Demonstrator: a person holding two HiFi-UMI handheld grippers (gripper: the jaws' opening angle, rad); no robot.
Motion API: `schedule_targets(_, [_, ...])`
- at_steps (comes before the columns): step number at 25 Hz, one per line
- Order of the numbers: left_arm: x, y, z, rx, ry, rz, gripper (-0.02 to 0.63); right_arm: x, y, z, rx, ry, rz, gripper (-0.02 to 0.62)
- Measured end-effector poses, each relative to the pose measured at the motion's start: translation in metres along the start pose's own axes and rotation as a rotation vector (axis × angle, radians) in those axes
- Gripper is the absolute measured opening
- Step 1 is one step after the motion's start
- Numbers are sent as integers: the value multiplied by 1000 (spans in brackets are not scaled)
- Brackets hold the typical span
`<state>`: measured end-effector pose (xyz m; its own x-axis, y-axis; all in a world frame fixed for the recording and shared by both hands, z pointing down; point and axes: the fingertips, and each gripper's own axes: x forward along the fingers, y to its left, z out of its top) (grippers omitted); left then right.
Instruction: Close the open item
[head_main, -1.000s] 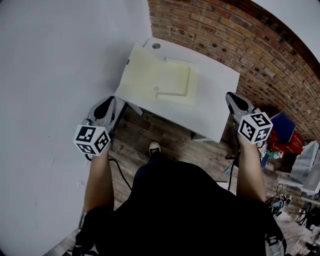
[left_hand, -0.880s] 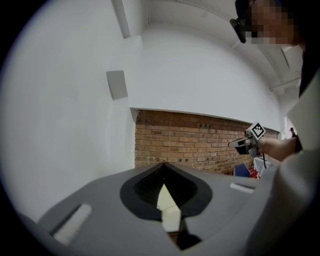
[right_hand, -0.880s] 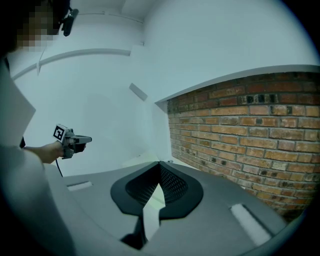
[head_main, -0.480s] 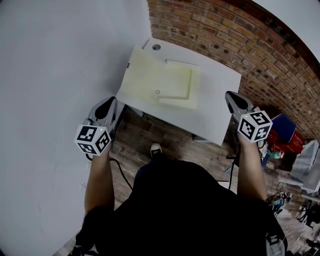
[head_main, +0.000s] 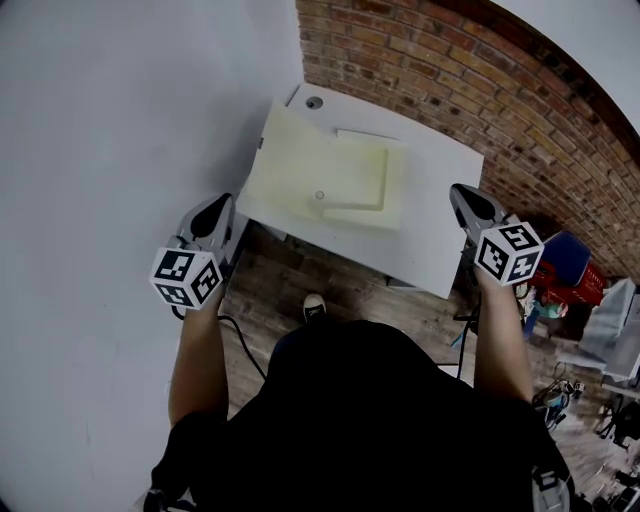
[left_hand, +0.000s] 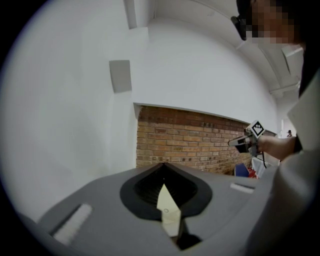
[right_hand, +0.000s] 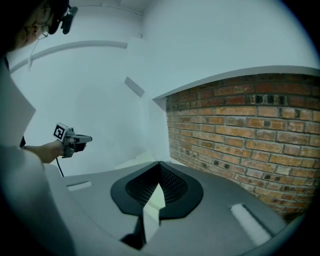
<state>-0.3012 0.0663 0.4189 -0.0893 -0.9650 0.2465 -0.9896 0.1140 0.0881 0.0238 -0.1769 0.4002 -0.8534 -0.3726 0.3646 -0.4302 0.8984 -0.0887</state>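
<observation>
A pale yellow, flat folder-like item (head_main: 310, 170) lies on a white table (head_main: 430, 200) in the corner, with a smaller panel (head_main: 362, 172) on its right part and a small round stud (head_main: 320, 195) near its front. My left gripper (head_main: 217, 207) hovers short of the table's front left corner, shut and empty. My right gripper (head_main: 461, 193) hangs off the table's front right corner, also shut with nothing in it. In the left gripper view the closed jaws (left_hand: 163, 166) point at the yellow item (left_hand: 168, 212). The right gripper view shows closed jaws (right_hand: 159, 164).
A white wall (head_main: 120, 110) runs along the left and a brick wall (head_main: 470, 80) stands behind the table. A round hole (head_main: 314, 102) sits at the table's far corner. Red and blue things (head_main: 570, 270) lie on the wooden floor (head_main: 300, 270) at the right. A cable (head_main: 240, 345) trails below.
The table and the yellow item have drawn a little nearer in the head view as I step towards them. Both grippers keep their pose and stay shut.
</observation>
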Motion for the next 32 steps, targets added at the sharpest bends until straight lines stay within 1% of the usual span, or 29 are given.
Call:
schedule_targets(11, [25, 35, 8, -6, -8, -47, 3, 26, 9, 14, -1, 6, -35, 0])
schedule_targets(21, [43, 67, 10, -11, 6, -72, 3, 55, 16, 23, 14, 7, -53, 0])
schedule_targets(32, [57, 99, 2, -24, 23, -94, 3, 84, 26, 30, 16, 12, -74, 0])
